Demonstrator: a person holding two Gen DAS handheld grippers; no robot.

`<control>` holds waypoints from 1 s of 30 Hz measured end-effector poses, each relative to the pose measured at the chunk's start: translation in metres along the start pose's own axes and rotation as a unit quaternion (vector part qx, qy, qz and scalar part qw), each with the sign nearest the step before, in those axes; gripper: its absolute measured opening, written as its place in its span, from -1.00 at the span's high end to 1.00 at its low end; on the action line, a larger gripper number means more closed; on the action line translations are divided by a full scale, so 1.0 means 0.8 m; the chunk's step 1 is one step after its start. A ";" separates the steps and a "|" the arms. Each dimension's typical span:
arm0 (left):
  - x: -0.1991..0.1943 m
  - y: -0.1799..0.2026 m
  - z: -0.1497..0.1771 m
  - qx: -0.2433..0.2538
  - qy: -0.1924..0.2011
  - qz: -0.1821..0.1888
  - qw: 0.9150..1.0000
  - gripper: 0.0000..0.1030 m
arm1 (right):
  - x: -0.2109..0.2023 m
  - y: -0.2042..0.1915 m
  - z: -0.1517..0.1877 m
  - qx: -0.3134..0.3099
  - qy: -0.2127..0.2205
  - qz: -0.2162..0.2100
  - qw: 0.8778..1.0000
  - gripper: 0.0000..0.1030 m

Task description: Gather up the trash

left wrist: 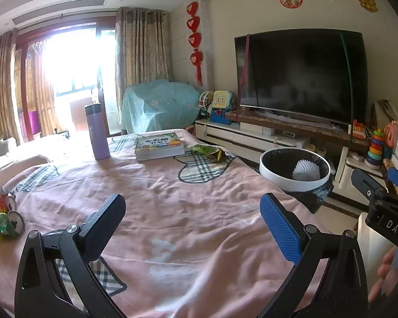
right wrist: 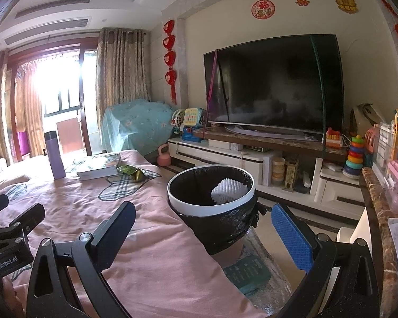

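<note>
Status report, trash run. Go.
Left gripper open, empty. Right gripper open, empty. Crumpled green snack wrapper on pink tablecloth, beside book stack. Black-lined white bin unobstructed.

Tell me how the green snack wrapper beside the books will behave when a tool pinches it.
The wrapper looks crumpled and flattened, so it is probably floppy and will fold between the pads. It seems empty, so likely very light. Its foil lining shines, so it may be slippery; grip a crease. It lies flat on the pink cloth, so rolling is unlikely.
</note>
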State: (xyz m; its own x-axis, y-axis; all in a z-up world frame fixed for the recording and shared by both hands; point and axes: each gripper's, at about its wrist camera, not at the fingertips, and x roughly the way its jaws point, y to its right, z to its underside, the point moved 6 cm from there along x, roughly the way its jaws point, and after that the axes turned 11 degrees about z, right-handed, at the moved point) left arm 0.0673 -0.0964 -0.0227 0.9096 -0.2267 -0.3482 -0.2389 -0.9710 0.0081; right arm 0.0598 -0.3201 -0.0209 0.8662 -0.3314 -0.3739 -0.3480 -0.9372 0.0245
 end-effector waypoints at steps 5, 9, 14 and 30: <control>-0.001 0.001 -0.001 0.001 0.003 -0.001 1.000 -1.00 | -0.002 0.000 -0.001 0.003 0.004 -0.002 1.000 -1.00; -0.001 0.000 0.000 0.000 0.002 -0.001 1.000 -1.00 | -0.002 0.000 -0.001 0.003 0.003 -0.003 1.000 -1.00; -0.002 0.001 0.000 -0.002 0.001 -0.001 1.000 -1.00 | -0.003 0.000 -0.002 0.005 0.001 -0.004 1.000 -1.00; -0.001 0.002 0.001 -0.002 0.000 -0.002 1.000 -1.00 | -0.003 0.000 -0.002 0.005 0.001 -0.004 1.000 -1.00</control>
State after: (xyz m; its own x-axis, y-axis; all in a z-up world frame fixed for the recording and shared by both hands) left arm 0.0658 -0.0973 -0.0233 0.9104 -0.2233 -0.3483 -0.2346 -0.9720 0.0101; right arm 0.0580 -0.3191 -0.0187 0.8698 -0.3247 -0.3714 -0.3447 -0.9386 0.0133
